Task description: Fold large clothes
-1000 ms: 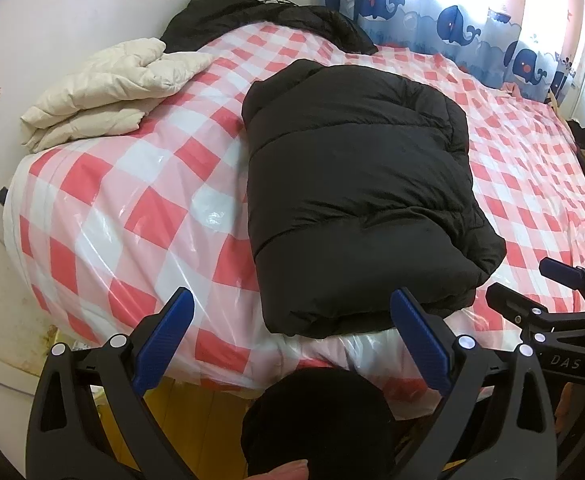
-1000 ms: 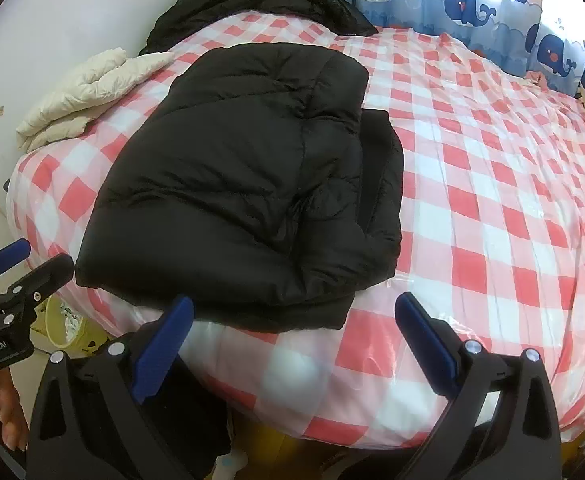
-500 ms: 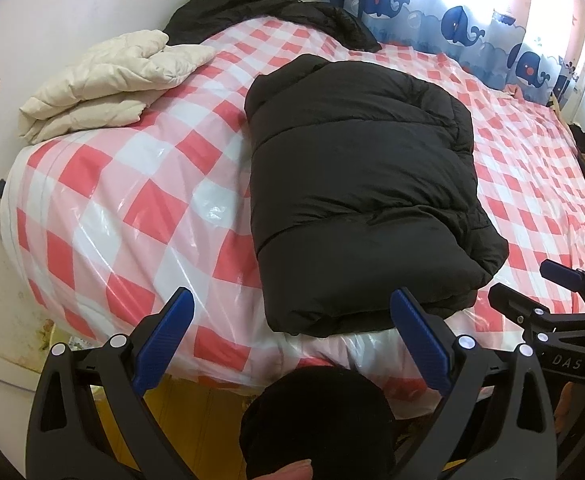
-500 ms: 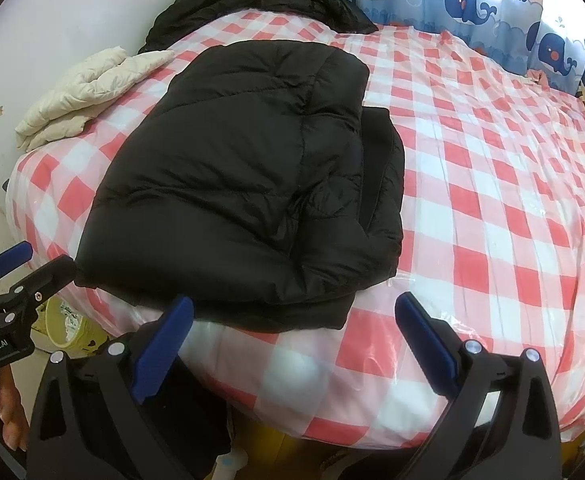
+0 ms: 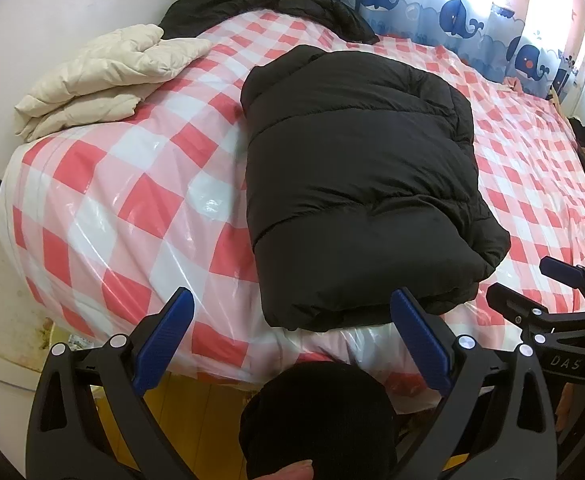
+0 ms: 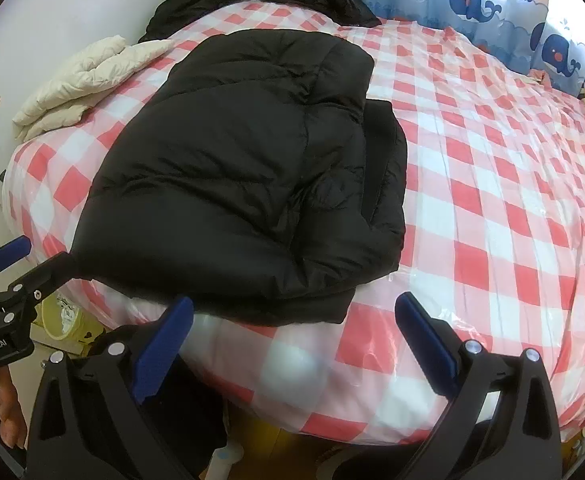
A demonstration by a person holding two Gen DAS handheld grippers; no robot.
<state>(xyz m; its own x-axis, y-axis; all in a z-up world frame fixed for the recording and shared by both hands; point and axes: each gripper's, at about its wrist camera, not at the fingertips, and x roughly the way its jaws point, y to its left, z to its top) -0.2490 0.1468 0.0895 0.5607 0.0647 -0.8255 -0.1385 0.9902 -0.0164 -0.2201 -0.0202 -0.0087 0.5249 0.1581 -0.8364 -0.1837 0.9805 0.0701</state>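
Left tool (image 5: 292,320) agape; right tool (image 6: 292,320) agape; black jacket (image 5: 356,184) folded on bed (image 5: 124,208)

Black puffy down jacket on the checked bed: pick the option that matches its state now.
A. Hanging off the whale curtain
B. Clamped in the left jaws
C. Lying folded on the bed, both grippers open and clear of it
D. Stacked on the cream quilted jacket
C. The black puffy down jacket lies folded on the red-and-white checked bed, and the left gripper and right gripper stand open, holding nothing.
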